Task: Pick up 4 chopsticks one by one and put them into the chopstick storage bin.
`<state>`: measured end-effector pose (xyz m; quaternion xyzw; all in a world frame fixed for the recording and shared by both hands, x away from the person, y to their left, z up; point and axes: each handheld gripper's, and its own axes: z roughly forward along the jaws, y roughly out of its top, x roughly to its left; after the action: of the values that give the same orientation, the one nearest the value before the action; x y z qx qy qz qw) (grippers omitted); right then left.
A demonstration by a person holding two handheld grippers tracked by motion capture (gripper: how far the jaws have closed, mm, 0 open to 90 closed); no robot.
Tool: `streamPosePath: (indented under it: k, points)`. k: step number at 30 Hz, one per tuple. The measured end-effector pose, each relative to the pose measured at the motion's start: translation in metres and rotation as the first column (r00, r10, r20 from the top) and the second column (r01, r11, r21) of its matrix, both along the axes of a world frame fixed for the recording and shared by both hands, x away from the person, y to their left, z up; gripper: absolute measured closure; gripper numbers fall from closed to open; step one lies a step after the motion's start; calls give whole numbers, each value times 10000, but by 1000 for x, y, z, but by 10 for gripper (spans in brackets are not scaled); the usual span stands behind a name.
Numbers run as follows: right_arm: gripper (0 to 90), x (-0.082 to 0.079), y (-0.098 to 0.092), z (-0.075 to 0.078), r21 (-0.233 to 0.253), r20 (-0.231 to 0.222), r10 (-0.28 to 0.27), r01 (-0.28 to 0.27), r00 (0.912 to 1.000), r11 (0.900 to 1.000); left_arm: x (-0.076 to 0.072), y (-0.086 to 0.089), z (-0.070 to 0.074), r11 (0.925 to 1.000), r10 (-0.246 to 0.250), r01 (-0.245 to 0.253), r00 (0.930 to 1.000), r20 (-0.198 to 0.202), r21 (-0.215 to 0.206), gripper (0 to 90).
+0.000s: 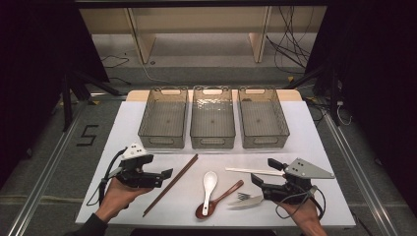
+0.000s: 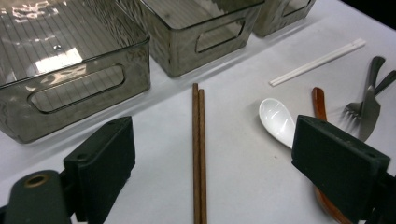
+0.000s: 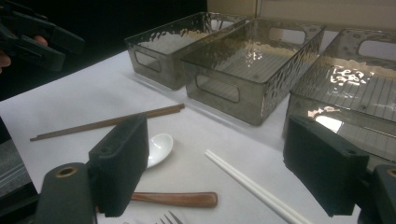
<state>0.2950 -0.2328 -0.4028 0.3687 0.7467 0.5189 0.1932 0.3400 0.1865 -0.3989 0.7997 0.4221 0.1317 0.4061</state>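
While both hover low over the desk (image 1: 147, 118), I see the left gripper (image 1: 167, 175) jaws wide, brown chopsticks (image 2: 199, 154) lying between them on the sheet. Right gripper (image 1: 262, 173) also wide, white chopsticks (image 3: 254, 189) lying between its jaws, holding nothing. Three bins (image 1: 212, 118) sit behind.

I am seeing the brown wooden chopsticks (image 1: 171, 184) lying as a close pair, flat on the white table, side by side and touching along their length. They are running diagonally, with the far tips pointing toward the grey bins and the near ends toward me. They are lying just left of the white spoon.
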Motion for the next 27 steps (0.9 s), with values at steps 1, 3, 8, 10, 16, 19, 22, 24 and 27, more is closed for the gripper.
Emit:
streamPosePath:
  k: [1,3,8,10,16,19,22,24,27]
  points:
    - [235,0,0,0,-12,-10,7,-7,10000,10000,0,0,0,10000,0,0,10000,0,0,127]
    - [235,0,0,0,-32,-14,8,-8,10000,10000,9,-3,-3,9984,-13,27,9997,-254,560,140]
    - [236,0,0,-1,-64,1,25,-25,10000,10000,18,-10,-4,9853,-323,420,9976,-611,1654,158]
    - [237,0,0,0,-88,-10,18,-18,10000,10000,22,-12,-9,9821,-367,533,9949,-940,1808,176]
    - [238,0,1,0,-119,-26,27,-27,10000,9999,32,-19,-24,9561,-333,824,9840,-1753,2812,226]
    - [238,0,1,-1,-97,-38,36,-36,10000,9999,36,-20,-28,9489,-355,1001,9762,-2139,2993,261]
    - [238,1,1,-1,-96,-47,44,-44,10000,9999,42,-23,-35,9419,-320,1143,9666,-2543,3159,291]
    - [238,1,1,-1,-93,-50,50,-51,10000,9999,43,-26,-40,9363,-314,1238,9616,-2728,3288,308]
    - [238,0,1,0,-90,-47,53,-53,10000,9999,44,-30,-45,9245,-334,1428,9540,-2981,3534,338]
